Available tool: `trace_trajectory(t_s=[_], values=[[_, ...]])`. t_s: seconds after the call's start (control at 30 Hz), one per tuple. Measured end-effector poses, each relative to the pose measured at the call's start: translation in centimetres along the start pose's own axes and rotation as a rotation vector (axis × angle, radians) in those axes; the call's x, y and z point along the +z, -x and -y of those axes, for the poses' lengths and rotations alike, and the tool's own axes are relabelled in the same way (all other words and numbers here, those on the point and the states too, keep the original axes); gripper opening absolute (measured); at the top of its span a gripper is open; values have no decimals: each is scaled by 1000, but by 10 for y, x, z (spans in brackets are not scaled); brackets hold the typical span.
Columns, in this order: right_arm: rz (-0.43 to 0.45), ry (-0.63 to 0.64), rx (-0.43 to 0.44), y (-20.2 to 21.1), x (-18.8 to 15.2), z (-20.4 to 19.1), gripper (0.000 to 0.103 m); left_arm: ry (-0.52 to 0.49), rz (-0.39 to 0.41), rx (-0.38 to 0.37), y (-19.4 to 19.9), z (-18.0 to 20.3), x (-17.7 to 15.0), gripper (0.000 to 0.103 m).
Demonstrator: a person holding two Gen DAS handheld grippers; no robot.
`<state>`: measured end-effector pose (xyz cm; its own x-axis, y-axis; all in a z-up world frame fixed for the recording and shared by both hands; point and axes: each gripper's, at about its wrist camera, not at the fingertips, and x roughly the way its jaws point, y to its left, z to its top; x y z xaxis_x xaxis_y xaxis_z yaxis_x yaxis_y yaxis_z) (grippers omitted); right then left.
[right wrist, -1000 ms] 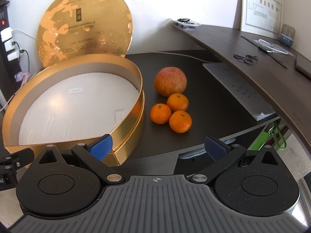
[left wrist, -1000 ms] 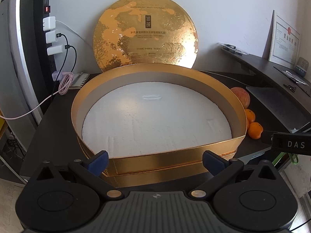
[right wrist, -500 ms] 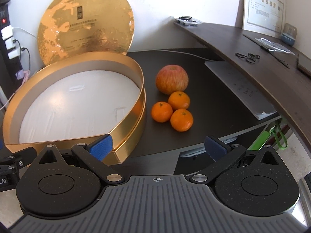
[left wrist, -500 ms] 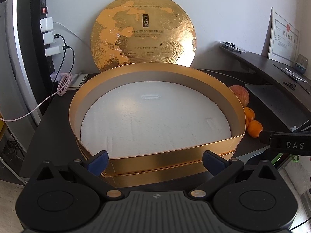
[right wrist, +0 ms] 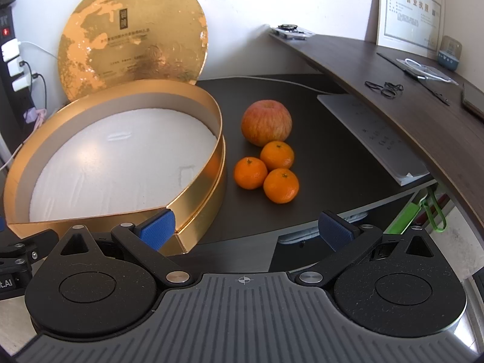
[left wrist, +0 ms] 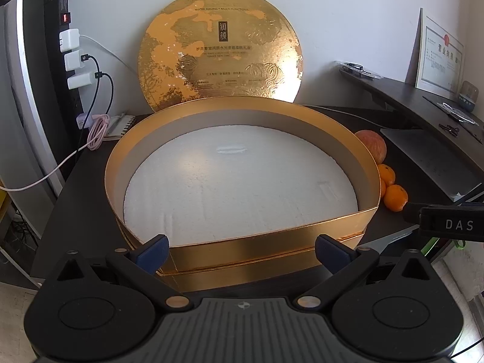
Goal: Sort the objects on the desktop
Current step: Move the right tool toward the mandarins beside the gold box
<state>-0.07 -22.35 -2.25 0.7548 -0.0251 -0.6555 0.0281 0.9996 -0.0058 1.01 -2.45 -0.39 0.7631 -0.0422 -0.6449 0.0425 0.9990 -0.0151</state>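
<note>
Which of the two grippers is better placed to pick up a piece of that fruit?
Probably the right gripper: open, it faces the three small oranges and red apple. The left gripper faces the round gold box.

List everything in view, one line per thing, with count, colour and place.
round box: one, gold with white liner, open and empty, left on the dark desk
lid: one, gold, leaning on the wall behind the box
apple: one, red-yellow, right of the box
tangerines: three, orange, clustered in front of the apple
keyboard: one, pale grey, under the raised shelf
framed certificate: one, white, on the shelf against the wall
chargers: three, white, in the black power strip at left
left gripper: one, black with blue pads, open, before the box
right gripper: one, black with blue pads, open, facing the fruit
</note>
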Motion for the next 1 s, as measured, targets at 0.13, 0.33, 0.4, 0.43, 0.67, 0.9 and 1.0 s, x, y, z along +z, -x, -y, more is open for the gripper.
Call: trace_trajectory(t_s=[0.13,0.33,0.4,0.43,0.67,0.9,1.0], values=[[2,-3,0,0,1,1,103,-5,-2,-1,-1,1,0,103],[-7,-20,12,-1,1,3,103,-11,-8,-1,-3,4,0,103],[5,-35,24,-2,1,4,103,-13,-11,-1,-4,5,0,103],[3,-35,24,-2,1,4,103,-14,-13,-1,-5,5,0,103],[-4,-42,23,-7,1,7,103,-24,-23,-4,-9,9,1,103],[12,-6,-20,-14,-1,11,103,-34,-33,-6,-14,13,3,103],[0,-9,-20,-16,-1,11,103,-39,-34,-7,-15,15,4,103]])
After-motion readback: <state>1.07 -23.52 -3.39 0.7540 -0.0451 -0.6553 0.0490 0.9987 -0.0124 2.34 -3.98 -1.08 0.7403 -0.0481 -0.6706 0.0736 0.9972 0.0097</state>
